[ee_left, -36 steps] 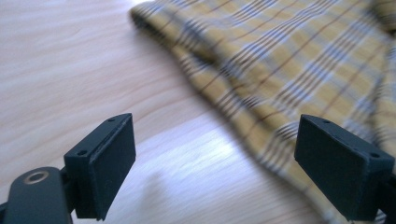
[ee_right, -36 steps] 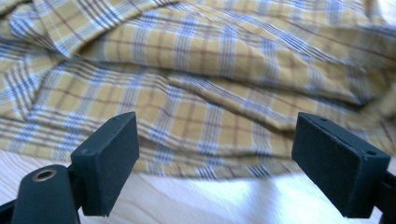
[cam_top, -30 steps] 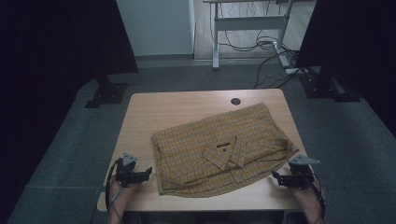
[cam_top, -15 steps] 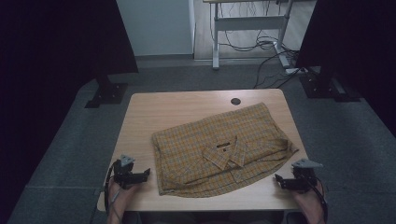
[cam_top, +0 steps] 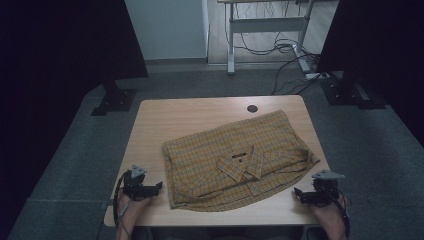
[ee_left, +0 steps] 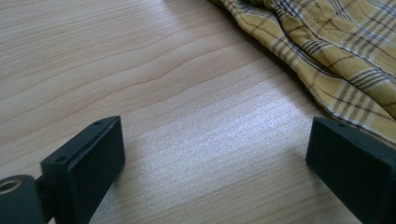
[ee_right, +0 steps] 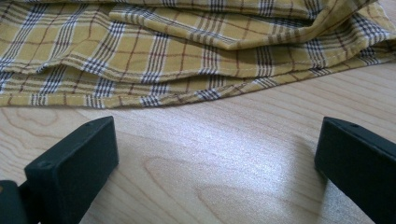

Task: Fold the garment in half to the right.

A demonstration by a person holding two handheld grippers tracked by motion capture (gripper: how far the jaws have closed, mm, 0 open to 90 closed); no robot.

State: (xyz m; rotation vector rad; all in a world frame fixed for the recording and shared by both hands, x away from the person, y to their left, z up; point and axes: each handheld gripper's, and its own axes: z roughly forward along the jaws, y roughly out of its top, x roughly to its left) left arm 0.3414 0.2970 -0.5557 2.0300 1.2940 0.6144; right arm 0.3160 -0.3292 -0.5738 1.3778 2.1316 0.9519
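Note:
A yellow plaid shirt [cam_top: 235, 160] lies folded and flat on the wooden table [cam_top: 190, 115], collar toward the front. My left gripper [cam_top: 159, 187] rests on the table just left of the shirt's front left corner, pointing at it. It is open, its jaws having just been opening, with bare wood between them [ee_left: 215, 163] and the shirt's edge [ee_left: 336, 51] beyond. My right gripper [cam_top: 297, 194] sits at the front right, pointing at the shirt's hem. Its jaws have just been opening too and stand wide [ee_right: 217, 158], nothing between them, the folded hem [ee_right: 187, 56] just ahead.
A small black round grommet [cam_top: 252, 108] sits near the table's far edge. Dark stands on feet flank the table at left [cam_top: 115, 97] and right [cam_top: 350, 92]. A desk frame with loose cables [cam_top: 280, 47] stands behind.
The right gripper has slipped a little toward the table's front edge. The left gripper and the shirt lie as before.

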